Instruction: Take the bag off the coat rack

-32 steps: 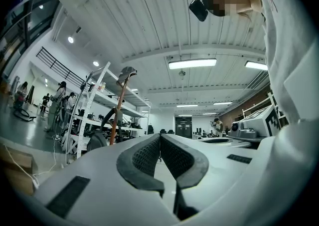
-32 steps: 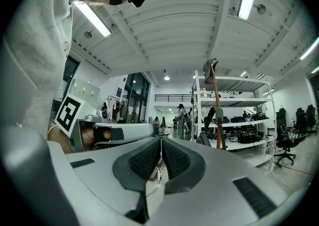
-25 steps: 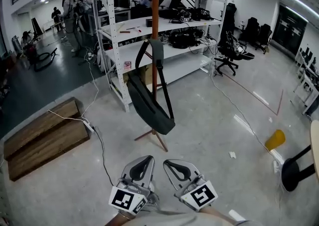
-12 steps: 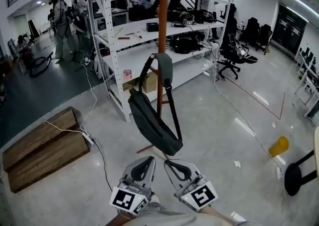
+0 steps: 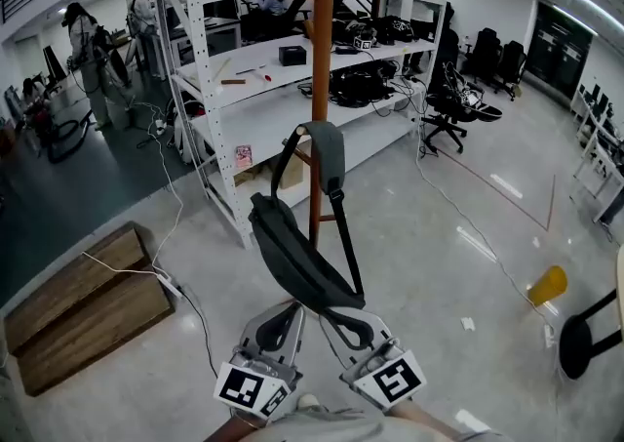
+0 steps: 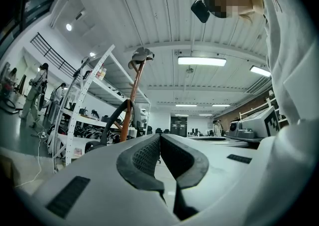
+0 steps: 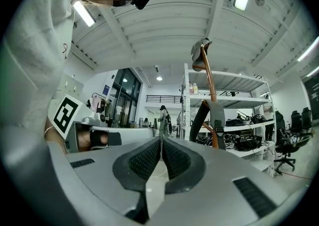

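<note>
Since a second ago the rack and its load have come much closer. The bag (image 5: 297,260) was well ahead of my fingers (image 6: 142,157). It now hangs just beyond their tips, and its lower end overlaps them in the head view.

The bag is a dark sling bag, slung at a slant. Its strap (image 5: 327,152) is looped over the rack (image 5: 322,50), an orange-brown pole standing straight ahead of the fingertips. The loop sits well above the fingers, so the bag's weight keeps it seated there, and I judge it will have to be lifted up before it comes away.

The left gripper (image 5: 292,311) and the right gripper (image 5: 330,318) are side by side, low and close together, both aimed at the bag. In the left gripper view the two ribbed pads meet at the tips with nothing between them. The right gripper view shows the same: pads pressed together and empty. The strap and pole rise to one side of each pair of tips, clear of them. I read the closed fingers as a carrying posture for the approach. Both will need to open before either can take the strap or the bag's body.

White shelving (image 5: 229,128) stands behind the pole, well beyond the fingertips.
</note>
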The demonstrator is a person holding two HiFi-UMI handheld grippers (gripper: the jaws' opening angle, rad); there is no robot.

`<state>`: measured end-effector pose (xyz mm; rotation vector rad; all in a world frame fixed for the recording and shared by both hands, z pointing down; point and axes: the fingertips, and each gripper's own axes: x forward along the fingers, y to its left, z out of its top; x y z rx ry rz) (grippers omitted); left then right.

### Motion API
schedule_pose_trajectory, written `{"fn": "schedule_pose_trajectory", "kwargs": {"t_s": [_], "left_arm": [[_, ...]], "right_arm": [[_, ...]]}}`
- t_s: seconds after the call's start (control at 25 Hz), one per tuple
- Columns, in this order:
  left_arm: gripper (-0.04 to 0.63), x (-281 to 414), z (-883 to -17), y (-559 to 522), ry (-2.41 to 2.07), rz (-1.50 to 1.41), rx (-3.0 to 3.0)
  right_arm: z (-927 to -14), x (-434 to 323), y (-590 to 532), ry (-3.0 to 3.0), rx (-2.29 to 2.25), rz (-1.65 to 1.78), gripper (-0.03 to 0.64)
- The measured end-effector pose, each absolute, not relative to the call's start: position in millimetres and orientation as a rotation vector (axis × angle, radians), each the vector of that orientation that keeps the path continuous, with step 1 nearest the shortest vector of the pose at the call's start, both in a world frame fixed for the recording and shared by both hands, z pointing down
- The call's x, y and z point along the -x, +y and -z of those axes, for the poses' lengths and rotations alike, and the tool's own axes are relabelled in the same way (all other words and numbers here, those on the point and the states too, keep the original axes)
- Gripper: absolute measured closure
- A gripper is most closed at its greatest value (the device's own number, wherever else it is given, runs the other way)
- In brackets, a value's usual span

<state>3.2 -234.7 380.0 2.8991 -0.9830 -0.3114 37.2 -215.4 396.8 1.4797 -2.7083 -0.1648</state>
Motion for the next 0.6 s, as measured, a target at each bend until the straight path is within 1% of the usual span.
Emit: {"fn": "schedule_pose_trajectory", "kwargs": {"t_s": [0.2,0.52,0.56,0.6], "left_arm": [[0.577,-7.5,-383.6,-244.6,-1.001,0.306,-2.878],[0.577,0.5,-386.3,-256.3,-1.093,0.288,-2.831],[0.577,2.2,-386.5,-257.3,-1.105,0.288,-2.825],[0.577,3.8,-386.9,-258.1,-1.118,0.288,-2.818]], "right_arm": [[-396.2,-44.3,-235.4,-2.702,-1.446,0.14,0.596],[-353.9,-73.5,-302.7,-2.632,-1.474,0.28,0.594],[-348.2,-79.5,-314.5,-2.604,-1.492,0.3,0.577],[-341.4,-84.9,-327.2,-2.586,-1.504,0.319,0.507]]}}
